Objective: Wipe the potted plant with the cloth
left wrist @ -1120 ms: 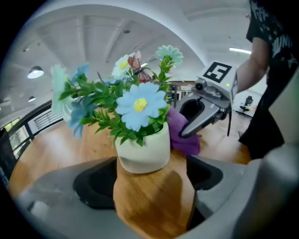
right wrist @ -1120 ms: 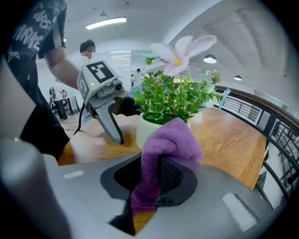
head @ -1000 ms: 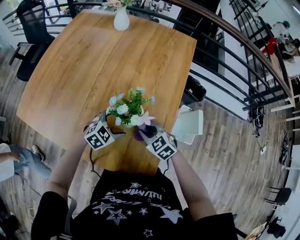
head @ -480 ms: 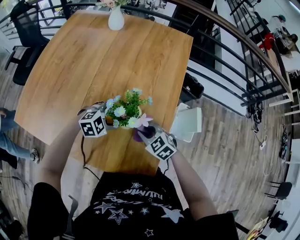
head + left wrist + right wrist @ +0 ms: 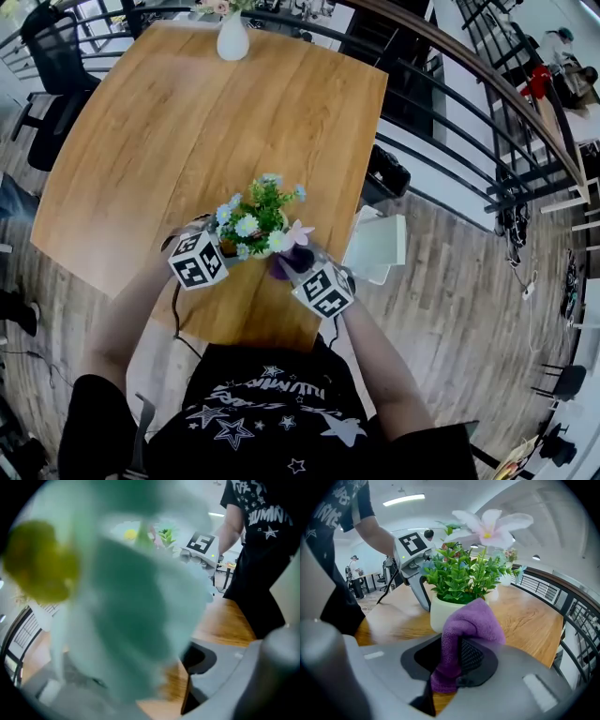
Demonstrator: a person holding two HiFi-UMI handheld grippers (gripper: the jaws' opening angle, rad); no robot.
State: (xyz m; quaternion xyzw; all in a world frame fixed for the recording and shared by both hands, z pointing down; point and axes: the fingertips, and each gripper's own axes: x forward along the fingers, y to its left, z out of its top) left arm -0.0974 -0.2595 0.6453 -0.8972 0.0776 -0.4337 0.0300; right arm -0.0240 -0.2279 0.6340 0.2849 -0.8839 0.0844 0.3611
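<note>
Two grippers close in on the potted plant (image 5: 255,217) from either side near the table's (image 5: 234,112) front edge. The right gripper (image 5: 457,662) is clenched on a purple cloth (image 5: 471,620), which bunches up out of its jaws and hangs just in front of the white pot (image 5: 440,613); whether it touches the pot is not clear. Only the right gripper view shows that pot plainly, with green leaves above it and a pale pink flower (image 5: 490,524) at the top. It also shows one finger of the left gripper (image 5: 214,248) standing against the pot's far side, under its marker cube.

From the left gripper's own view almost nothing of this is readable. A blurred pale-green mass of petals with a yellow centre (image 5: 40,559) sits right at the lens and fills the gap between the jaws. The jaws stand apart and have just been closing, with the plant's foliage between them. Bare table wood shows beside the inner face of the one jaw in view, so no pad is seen pressing. Past the blur, this view catches the right gripper's cube and the person's black printed shirt (image 5: 262,527).

The head view alone gives the layout: the plant stands upright between both cubes, a white vase (image 5: 232,37) stands at the table's far end, and a dark railing (image 5: 450,122) runs along the right.
</note>
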